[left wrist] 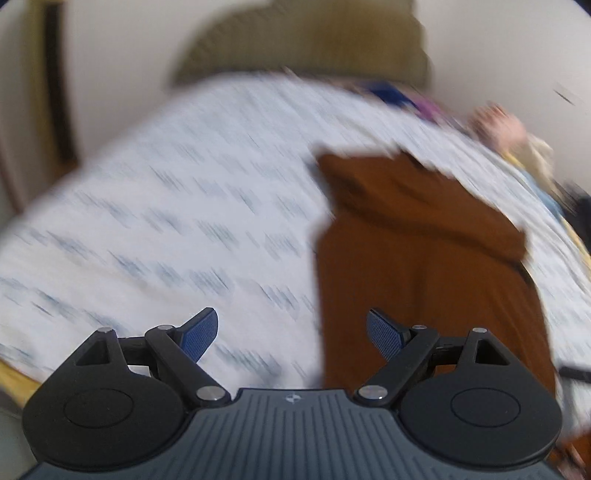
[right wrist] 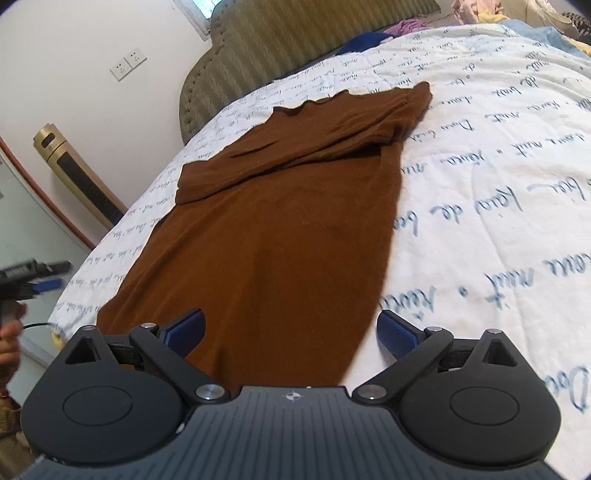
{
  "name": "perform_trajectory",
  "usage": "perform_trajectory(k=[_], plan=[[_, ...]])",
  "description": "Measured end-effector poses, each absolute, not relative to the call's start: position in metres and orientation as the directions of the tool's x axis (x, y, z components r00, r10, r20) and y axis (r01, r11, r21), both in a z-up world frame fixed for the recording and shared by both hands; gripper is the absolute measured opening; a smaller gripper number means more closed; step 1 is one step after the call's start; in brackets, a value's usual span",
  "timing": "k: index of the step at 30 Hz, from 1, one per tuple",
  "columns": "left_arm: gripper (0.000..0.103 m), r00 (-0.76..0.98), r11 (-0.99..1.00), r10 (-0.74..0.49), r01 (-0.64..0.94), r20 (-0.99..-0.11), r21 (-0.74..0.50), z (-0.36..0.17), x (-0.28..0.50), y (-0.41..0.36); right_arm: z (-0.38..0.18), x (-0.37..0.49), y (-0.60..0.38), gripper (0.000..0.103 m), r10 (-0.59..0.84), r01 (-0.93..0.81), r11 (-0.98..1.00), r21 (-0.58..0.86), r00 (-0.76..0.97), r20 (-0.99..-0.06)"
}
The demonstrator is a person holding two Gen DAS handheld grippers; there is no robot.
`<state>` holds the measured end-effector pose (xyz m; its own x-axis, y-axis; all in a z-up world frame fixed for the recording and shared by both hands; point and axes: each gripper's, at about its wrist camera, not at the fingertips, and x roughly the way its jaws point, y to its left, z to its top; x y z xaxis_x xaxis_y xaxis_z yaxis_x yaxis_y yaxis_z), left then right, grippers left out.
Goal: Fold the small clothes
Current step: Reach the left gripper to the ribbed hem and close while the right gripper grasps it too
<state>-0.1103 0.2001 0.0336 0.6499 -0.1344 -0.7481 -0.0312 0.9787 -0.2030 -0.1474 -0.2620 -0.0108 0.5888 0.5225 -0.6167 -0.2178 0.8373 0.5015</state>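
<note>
A brown knit garment (right wrist: 266, 221) lies flat on the bed, long and narrow, with a sleeve folded across its upper part. The left wrist view is blurred by motion; there the brown garment (left wrist: 424, 258) fills the right half. My left gripper (left wrist: 291, 332) hangs open above the sheet beside the garment's left edge, nothing between its blue pads. Over the garment's near hem my right gripper (right wrist: 291, 332) is open and empty too. The left gripper (right wrist: 33, 277) also shows at the far left edge of the right wrist view, held in a hand (right wrist: 9, 339).
The bed carries a white sheet with blue handwriting print (right wrist: 480, 184). An olive padded headboard (right wrist: 280, 40) stands behind it. Loose clothes (right wrist: 491, 14) are piled at the far right of the bed. A gold tower appliance (right wrist: 77, 177) stands by the wall at left.
</note>
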Motion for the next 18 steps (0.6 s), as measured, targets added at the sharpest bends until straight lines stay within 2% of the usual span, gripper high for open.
perform_trajectory(k=[3, 8, 11, 18], plan=[[0.088, 0.608, 0.971, -0.213, 0.042, -0.765, -0.237, 0.007, -0.115, 0.19, -0.013, -0.157, -0.273, 0.09, 0.524, -0.223, 0.84, 0.494, 0.568, -0.635], [0.088, 0.538, 0.939, -0.336, 0.127, -0.773, -0.32, -0.021, -0.114, 0.19, -0.018, -0.169, -0.286, 0.071, 0.568, -0.232, 0.814, 0.533, 0.516, -0.642], [0.088, 0.538, 0.924, -0.375, 0.152, -0.755, -0.351, -0.024, -0.117, 0.195, -0.022, -0.175, -0.291, 0.067, 0.611, -0.237, 0.781, 0.578, 0.481, -0.628], [0.087, 0.494, 0.829, -0.545, 0.196, -0.677, -0.524, -0.031, -0.112, 0.202, -0.03, -0.183, -0.284, 0.067, 0.709, -0.263, 0.695, 0.669, 0.404, -0.578]])
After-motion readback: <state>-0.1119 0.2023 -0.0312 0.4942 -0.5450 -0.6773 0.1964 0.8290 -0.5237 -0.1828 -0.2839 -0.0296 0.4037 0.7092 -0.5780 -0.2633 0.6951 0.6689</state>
